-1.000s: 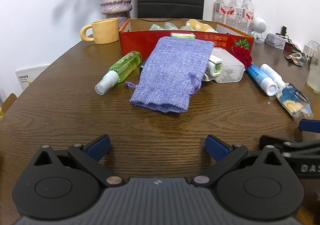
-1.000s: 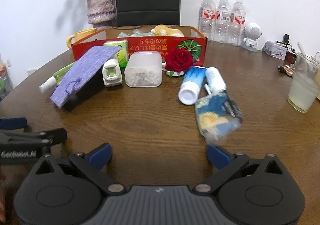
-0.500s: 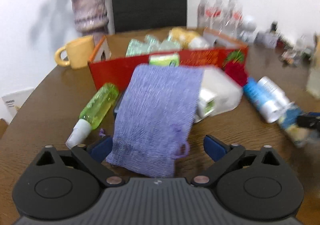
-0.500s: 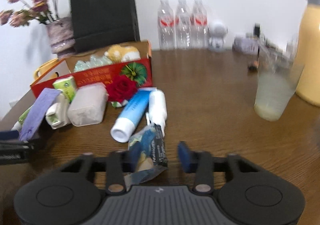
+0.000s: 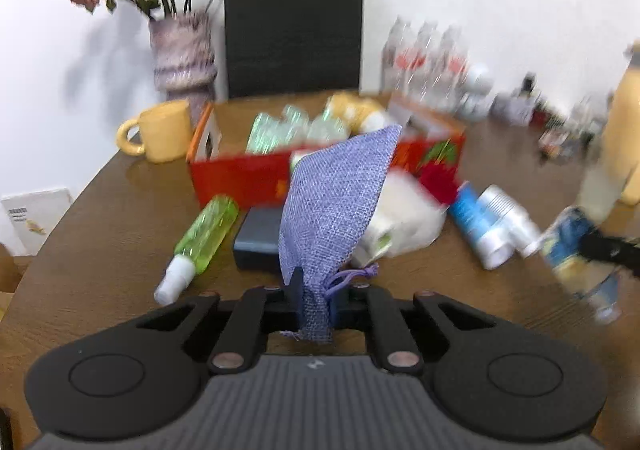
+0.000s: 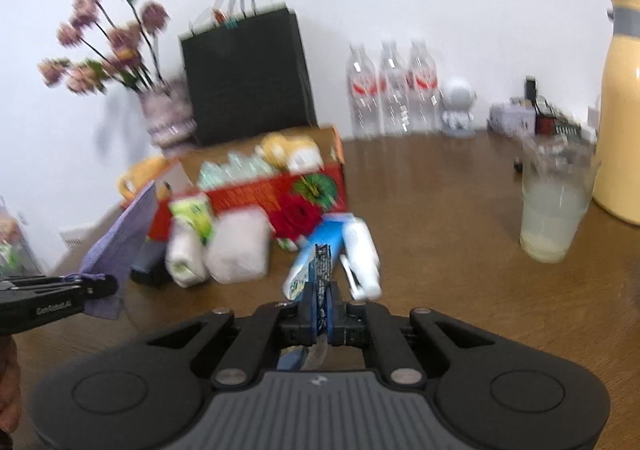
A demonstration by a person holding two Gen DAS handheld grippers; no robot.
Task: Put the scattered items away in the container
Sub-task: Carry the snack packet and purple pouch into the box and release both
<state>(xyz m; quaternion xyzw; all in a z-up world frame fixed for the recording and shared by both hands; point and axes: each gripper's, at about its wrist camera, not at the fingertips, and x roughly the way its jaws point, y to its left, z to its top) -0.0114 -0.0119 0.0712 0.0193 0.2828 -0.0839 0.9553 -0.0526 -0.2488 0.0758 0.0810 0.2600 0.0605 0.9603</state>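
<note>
My left gripper is shut on a purple drawstring pouch and holds it up off the table; it also shows in the right wrist view. My right gripper is shut on a blue and yellow snack packet, lifted; the packet shows at the right of the left wrist view. The red cardboard box stands behind, holding several packets and a yellow toy. On the table lie a green spray bottle, a dark case, a white plastic box and blue and white tubes.
A yellow mug, a flower vase and a black bag stand behind the box. Water bottles, a glass of cloudy liquid and a yellow jug stand to the right.
Both grippers closed: the left one on the purple pouch, the right one on the snack packet. Both items have been lifted off the table, uncovering the dark case.
</note>
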